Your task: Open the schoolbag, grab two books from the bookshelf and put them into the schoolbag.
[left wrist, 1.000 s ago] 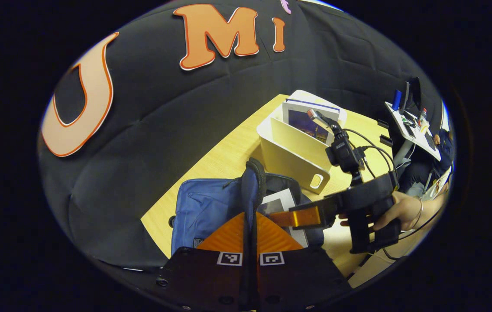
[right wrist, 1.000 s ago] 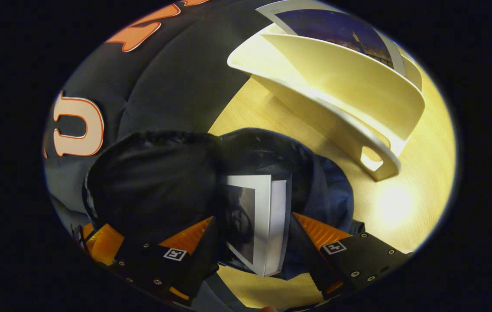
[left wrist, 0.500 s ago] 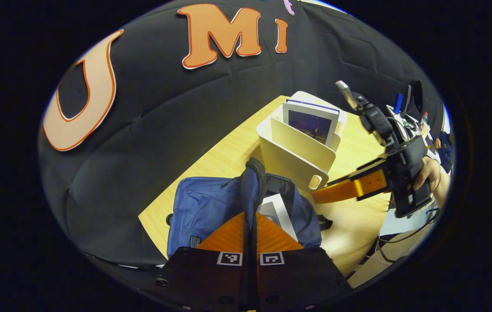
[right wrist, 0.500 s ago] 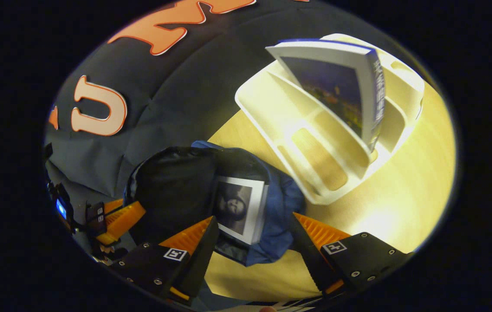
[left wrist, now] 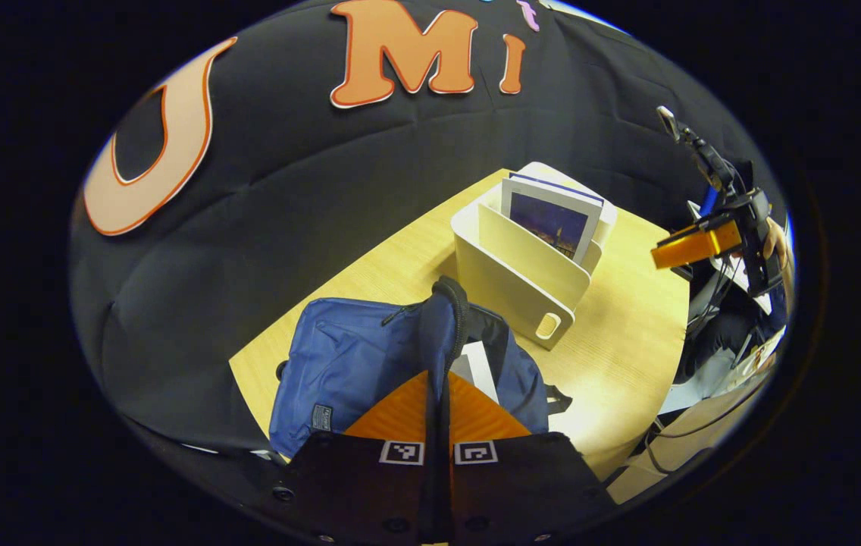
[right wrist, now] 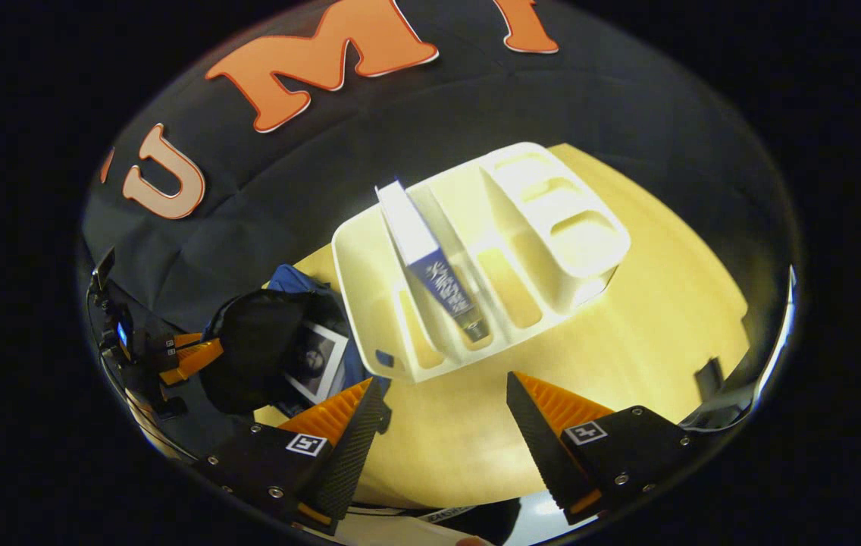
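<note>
The left claw (left wrist: pixel 438 379) was clamped on the handle strap (left wrist: pixel 452 318) of the blue schoolbag (left wrist: pixel 347 364), which lay open on the desk (left wrist: pixel 627 356) with a grey-covered book (right wrist: pixel 315 362) inside it. The right claw (right wrist: pixel 442 402) hung above the desk with its fingers apart and nothing between them, the white bookshelf (right wrist: pixel 552 220) just ahead and one blue-spined book (right wrist: pixel 430 265) upright in a slot. Black cloth walled the booth behind the desk.

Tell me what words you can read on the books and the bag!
Nothing here can be read for sure.
Blue-spined book in the cream plastic bookshelf: pale characters run down the spine, too blurred to read.
Small patch on the blue fabric schoolbag: too small to read.
</note>
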Available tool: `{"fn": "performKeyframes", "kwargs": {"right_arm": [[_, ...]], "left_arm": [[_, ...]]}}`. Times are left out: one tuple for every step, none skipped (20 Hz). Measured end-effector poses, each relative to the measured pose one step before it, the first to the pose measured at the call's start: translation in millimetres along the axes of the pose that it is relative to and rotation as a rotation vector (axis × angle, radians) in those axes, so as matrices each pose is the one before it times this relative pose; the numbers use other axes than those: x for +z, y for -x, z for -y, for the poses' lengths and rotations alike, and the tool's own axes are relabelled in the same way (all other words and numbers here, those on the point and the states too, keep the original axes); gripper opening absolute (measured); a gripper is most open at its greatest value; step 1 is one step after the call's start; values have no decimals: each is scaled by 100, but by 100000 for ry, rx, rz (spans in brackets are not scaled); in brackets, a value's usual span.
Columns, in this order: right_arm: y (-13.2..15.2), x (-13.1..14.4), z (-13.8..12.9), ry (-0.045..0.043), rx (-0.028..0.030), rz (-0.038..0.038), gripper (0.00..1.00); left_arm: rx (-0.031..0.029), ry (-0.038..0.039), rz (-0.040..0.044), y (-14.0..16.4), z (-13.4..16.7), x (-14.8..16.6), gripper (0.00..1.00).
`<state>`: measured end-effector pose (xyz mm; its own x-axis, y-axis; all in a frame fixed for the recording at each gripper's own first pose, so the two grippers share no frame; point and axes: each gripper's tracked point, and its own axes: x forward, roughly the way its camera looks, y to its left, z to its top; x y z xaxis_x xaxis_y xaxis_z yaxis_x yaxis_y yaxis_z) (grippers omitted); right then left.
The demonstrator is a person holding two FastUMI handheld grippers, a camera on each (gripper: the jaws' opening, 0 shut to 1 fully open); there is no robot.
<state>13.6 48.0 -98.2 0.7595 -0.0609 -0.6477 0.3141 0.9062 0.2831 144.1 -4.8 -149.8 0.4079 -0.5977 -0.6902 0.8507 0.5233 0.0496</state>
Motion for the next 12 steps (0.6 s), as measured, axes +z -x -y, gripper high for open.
{"fn": "performKeyframes", "kwargs": {"right_arm": [[598, 1451, 274, 3142, -406, 1379, 97], [391, 1678, -195, 2690, 447, 1285, 97], [273, 1644, -462, 2235, 1265, 849, 98], [-174, 1579, -740, 2604, 1527, 692, 98], [-266, 1895, -405, 3216, 198, 986, 97], [-477, 1542, -263, 3723, -394, 609, 97], [-431, 1263, -390, 4046, -38, 281, 97], [-651, 1285, -607, 2727, 488, 532, 97], [-761, 770, -642, 2013, 638, -477, 97], [-989, 585, -460, 1527, 499, -869, 97], [-1007, 288, -263, 1321, -66, -1030, 97], [-1081, 215, -4, 1427, -689, -1132, 98]], "left_arm": [[266, 1272, -252, -172, 34, 16, 1], [243, 1059, -230, -65, 33, -102, 1], [387, 853, -59, -34, -8, -186, 1], [378, 1026, 63, -21, -89, -80, 1], [326, 1028, -6, 105, 0, -141, 1], [294, 1168, 111, 0, -123, -145, 1], [363, 1191, 50, -74, 4, -89, 1], [115, 1352, -116, -77, -23, -137, 1], [103, 1234, 195, -23, -19, -202, 0], [142, 1103, 176, 54, 11, -208, 1], [282, 1108, 154, 72, -16, -116, 0], [451, 838, 133, 49, -101, -129, 0]]}}
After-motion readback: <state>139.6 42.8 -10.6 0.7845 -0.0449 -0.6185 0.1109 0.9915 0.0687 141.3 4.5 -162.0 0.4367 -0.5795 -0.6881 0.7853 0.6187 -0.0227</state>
